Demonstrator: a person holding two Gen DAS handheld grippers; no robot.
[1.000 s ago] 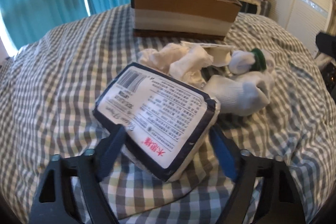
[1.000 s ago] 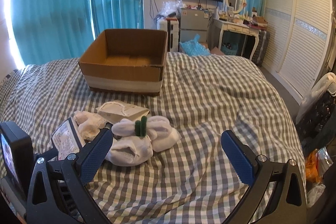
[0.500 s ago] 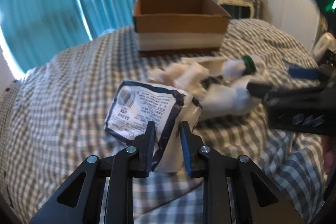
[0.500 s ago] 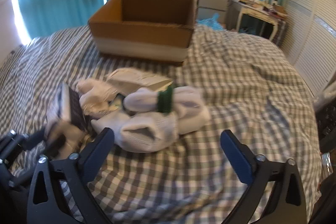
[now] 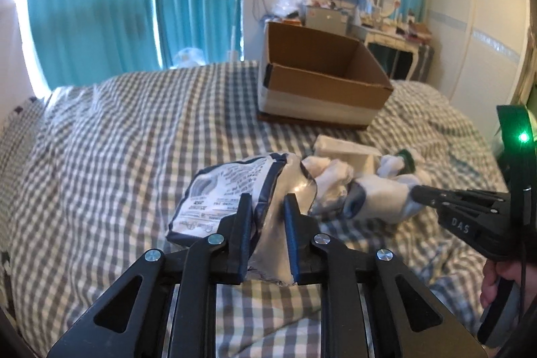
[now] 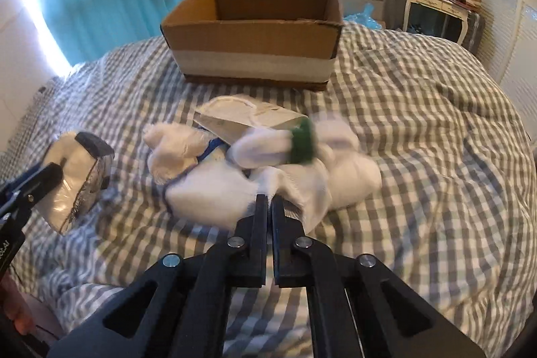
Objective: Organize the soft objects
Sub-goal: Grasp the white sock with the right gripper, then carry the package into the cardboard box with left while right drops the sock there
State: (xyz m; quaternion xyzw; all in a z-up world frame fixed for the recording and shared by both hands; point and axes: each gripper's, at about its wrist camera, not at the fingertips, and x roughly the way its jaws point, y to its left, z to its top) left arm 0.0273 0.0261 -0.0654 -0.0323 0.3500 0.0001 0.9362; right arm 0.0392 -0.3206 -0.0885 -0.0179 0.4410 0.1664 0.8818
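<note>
Right now a soft pack of tissues (image 5: 235,200) is clenched between the blue pads of the left gripper (image 5: 267,223), its plastic wrap squeezed and crumpled where the jaws pinch it. The pack is held at the near left of the checked bedspread (image 5: 117,140), just left of the pile. Over on the right, the right gripper (image 6: 269,207) is closed tight on the near edge of a white sock (image 6: 214,193), with a fold of the fabric caught between its nearly touching jaws. That sock is found at the near side of the heap in the middle of the bed. Behind it, a second rolled sock with a green band (image 6: 302,141) is seen, blurred. A crumpled white cloth (image 6: 174,146) is spotted to the left, touching the heap. A flat white packet (image 6: 248,119) is laid just beyond them. At the far side, an open cardboard box (image 6: 255,49) is set on the bedspread, well apart from both grippers. Teal curtains (image 5: 100,5) are hung behind it all.
</note>
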